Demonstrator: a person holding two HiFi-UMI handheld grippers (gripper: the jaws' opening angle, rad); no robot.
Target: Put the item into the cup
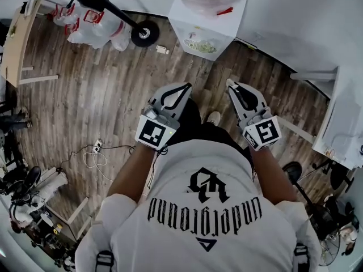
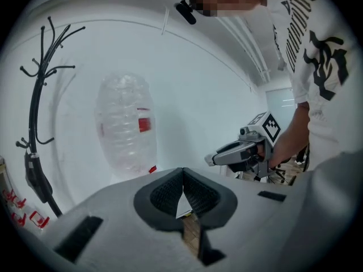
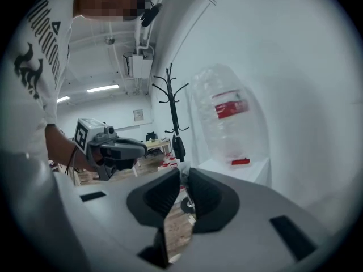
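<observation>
shirt (image 1: 204, 220): white with black print, filling the bottom of the head view; bare forearms reach forward from it.
left gripper (image 1: 186, 86): held over the wood floor (image 1: 85, 95), pointing ahead. Its pad tips touch each other, clenched on nothing, and floor shows through the gap below the tips.
right gripper (image 1: 231, 84): level with the left gripper and near it, not touching. Its jaws stand a narrow slit apart, released, with nothing between them.
shoe (image 1: 213, 118): light-coloured, on the floor between the two grippers.
cable (image 1: 96, 154): a white tangle on the floor to the person's left.
water dispenser (image 1: 201, 35): a white cabinet at the far edge of the floor by the wall, ahead of both grippers.
bottle (image 2: 125, 123): big, clear, with a red label, upended on the water dispenser.
wheel (image 1: 145, 33): black, on a black stem, just left of the water dispenser.
bags (image 1: 91, 21): white with red print, near the floor's far left corner.
coat stand (image 2: 37, 95): black, left of the bottle, by the wall.
cup and item: cannot tell; no view shows either.
</observation>
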